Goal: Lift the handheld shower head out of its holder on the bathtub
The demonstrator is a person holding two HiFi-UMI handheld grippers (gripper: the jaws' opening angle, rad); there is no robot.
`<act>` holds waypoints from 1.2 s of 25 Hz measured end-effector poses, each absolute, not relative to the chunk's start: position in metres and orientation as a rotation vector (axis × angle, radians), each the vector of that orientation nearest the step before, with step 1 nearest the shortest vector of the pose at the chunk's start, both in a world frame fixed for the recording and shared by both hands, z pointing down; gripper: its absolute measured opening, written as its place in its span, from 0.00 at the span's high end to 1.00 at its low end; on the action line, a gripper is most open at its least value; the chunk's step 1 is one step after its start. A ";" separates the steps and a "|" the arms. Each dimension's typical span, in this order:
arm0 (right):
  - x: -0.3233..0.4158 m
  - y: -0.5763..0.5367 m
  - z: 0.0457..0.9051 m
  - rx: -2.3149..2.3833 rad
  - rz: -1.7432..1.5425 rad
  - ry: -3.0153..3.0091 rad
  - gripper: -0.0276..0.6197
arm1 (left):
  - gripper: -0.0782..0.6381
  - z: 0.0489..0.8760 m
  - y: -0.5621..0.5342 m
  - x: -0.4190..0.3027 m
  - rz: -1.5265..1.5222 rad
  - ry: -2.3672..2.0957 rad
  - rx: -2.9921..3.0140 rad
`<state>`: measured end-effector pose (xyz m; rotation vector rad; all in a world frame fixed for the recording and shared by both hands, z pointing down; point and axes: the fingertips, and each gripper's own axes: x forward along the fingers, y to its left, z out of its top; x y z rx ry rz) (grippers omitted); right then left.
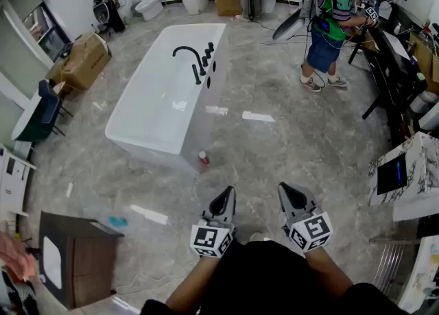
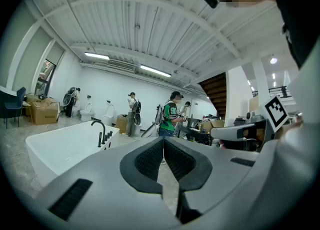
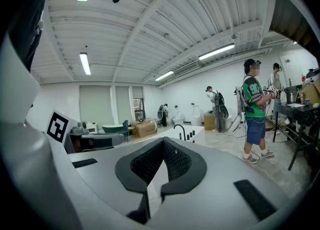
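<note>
A white freestanding bathtub [image 1: 147, 111] stands on the marble floor, well ahead of me. On its right rim a black arched faucet [image 1: 186, 51] rises beside a row of upright black fittings [image 1: 206, 60]; the handheld shower head is too small to single out among them. Low in the head view, my left gripper [image 1: 226, 195] and right gripper [image 1: 286, 191] are both shut and empty, far short of the tub. The left gripper view shows that gripper [image 2: 163, 141] with the bathtub [image 2: 55, 146] to its left. The right gripper view shows that gripper [image 3: 163, 141] with the faucet [image 3: 181, 130] straight beyond.
A small red bottle [image 1: 204, 158] sits on the floor at the tub's near corner. A person in a green shirt [image 1: 334, 12] stands at the far right by a black desk [image 1: 391, 66]. Cardboard boxes [image 1: 86, 60], a blue chair [image 1: 44, 111] and a wooden cabinet [image 1: 79, 259] line the left.
</note>
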<state>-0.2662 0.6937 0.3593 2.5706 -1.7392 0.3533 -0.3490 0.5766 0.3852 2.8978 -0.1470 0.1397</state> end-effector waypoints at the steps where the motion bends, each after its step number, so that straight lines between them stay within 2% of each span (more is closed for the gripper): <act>1: -0.265 0.695 0.360 2.570 0.350 -1.740 0.96 | 0.88 0.385 0.578 -0.348 0.139 -0.147 2.894; 30: -0.261 0.707 0.367 2.611 0.406 -1.766 0.96 | 0.88 0.385 0.576 -0.359 0.123 -0.154 2.880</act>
